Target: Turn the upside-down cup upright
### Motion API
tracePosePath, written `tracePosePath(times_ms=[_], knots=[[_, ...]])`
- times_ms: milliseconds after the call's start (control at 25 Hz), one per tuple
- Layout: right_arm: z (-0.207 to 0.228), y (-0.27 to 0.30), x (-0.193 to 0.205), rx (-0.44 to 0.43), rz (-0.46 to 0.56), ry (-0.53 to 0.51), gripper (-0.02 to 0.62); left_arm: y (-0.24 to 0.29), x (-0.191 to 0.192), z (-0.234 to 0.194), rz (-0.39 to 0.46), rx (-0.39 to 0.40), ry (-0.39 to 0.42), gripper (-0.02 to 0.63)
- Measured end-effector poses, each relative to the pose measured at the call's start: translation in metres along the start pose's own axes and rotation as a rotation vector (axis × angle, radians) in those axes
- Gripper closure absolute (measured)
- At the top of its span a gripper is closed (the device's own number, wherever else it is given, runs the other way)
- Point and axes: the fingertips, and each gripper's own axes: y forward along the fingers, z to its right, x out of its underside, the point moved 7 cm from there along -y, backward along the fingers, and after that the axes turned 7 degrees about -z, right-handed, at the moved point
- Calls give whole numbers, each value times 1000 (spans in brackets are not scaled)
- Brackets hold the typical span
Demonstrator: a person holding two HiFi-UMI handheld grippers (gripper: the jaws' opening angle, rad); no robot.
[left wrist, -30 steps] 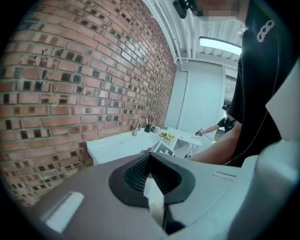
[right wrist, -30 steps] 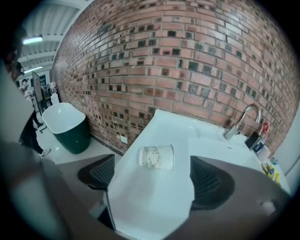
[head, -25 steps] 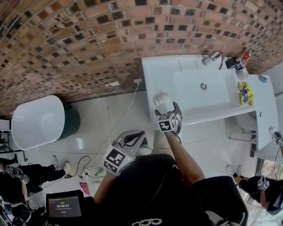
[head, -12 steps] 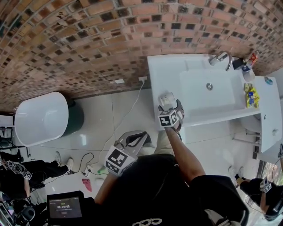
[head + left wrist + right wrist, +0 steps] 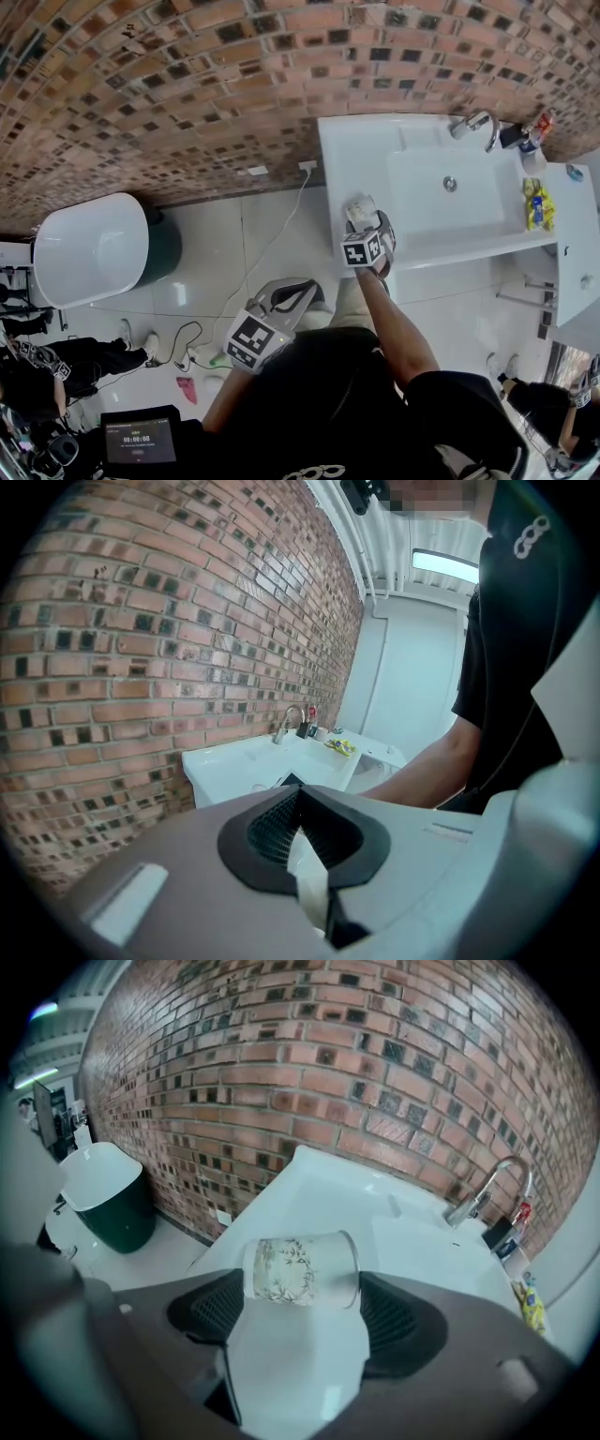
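The left gripper [image 5: 296, 291] is held close to the person's body with its jaws closed together on nothing, while the leaf-patterned cup [image 5: 300, 1269] is clasped on its side by the right gripper [image 5: 302, 1286] above the white sink counter's [image 5: 347, 150] front left corner.

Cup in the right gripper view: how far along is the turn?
Done: the right gripper grips the cup end to end. In hand: it lies on its side over the counter, about half turned. Left: finish the turn and set it down upright. The left gripper, shut and empty, takes no part.
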Motion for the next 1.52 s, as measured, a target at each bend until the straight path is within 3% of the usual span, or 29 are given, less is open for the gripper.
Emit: tracePosePath(times_ms=[320,480,680,1040,1240,1520], knots=[[7,-6,-1,-14,24,42,221,-1,2,-1,3,-3,10,591],[9,-16,-4,-71,70,116,221,-1,2,0,1,2,6,591],[10,-28,-5,-180,119,268,221,-1,5,1,2,8,6,591],[19,-27,21,-366,104,618,221,0,3,7,10,24,16,591],[25,-25,30,-445,124,738,221,3,1,12,7,33,23,591],[31,-20,38,-666,167,1032,221,12,-2,21,-2,43,37,591]])
